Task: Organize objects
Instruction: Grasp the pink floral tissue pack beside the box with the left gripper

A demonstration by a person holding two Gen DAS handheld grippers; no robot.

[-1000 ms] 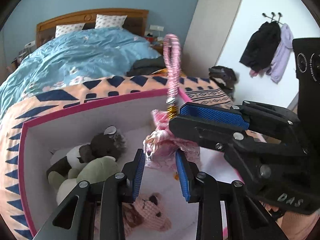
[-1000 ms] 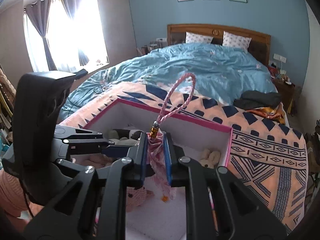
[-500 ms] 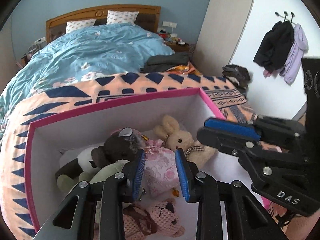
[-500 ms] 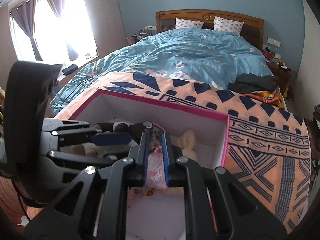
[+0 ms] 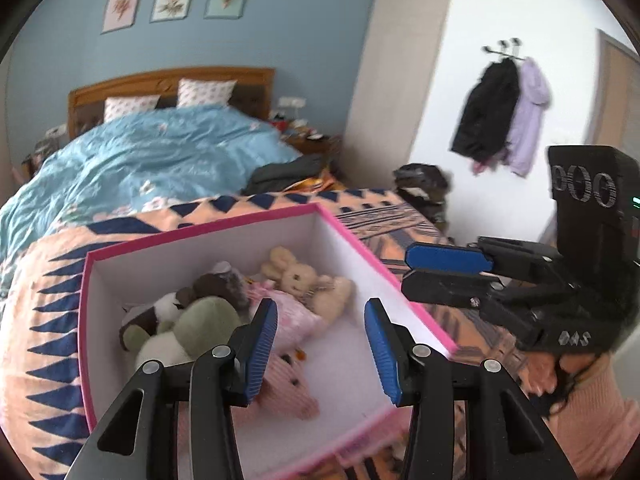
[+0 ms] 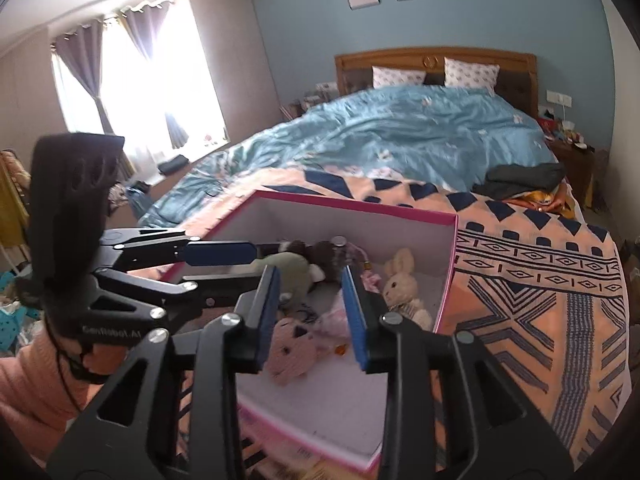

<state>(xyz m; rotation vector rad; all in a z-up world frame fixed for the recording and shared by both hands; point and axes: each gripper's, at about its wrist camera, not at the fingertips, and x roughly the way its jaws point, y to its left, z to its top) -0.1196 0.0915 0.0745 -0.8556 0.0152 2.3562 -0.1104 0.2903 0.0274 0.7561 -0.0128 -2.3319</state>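
A pink-rimmed white cardboard box (image 5: 332, 220) sits open on a peach bedspread with navy triangle patterns (image 6: 540, 280), at the foot of a bed covered by a blue floral duvet (image 5: 160, 152).

The left gripper (image 5: 320, 344), black with blue ribbed pads, hangs above the near part of the box. Its jaws are opening and nothing is between them; the pads touch no toy. Beyond its fingertips, down inside the box, lies a small pink drawstring fabric pouch (image 5: 294, 320), released and resting among the soft toys. A pink knitted bear (image 5: 288, 396) lies just below the left pad, nearer the camera.

The right gripper (image 6: 312, 316) hovers over the same box from the other side, its jaws also opening and empty. Through the gap the pouch (image 6: 334, 322) and the knitted bear (image 6: 292, 348) show on the box floor, apart from the pads.

Further back in the box (against the far wall) are a cream plush rabbit (image 5: 304, 276), a dark brown plush animal (image 5: 220, 284) and an olive-green plush toy (image 5: 200, 324), crowded together and touching.

Each gripper appears in the other's view, held by a hand in a coral knitted sleeve (image 6: 28, 392).
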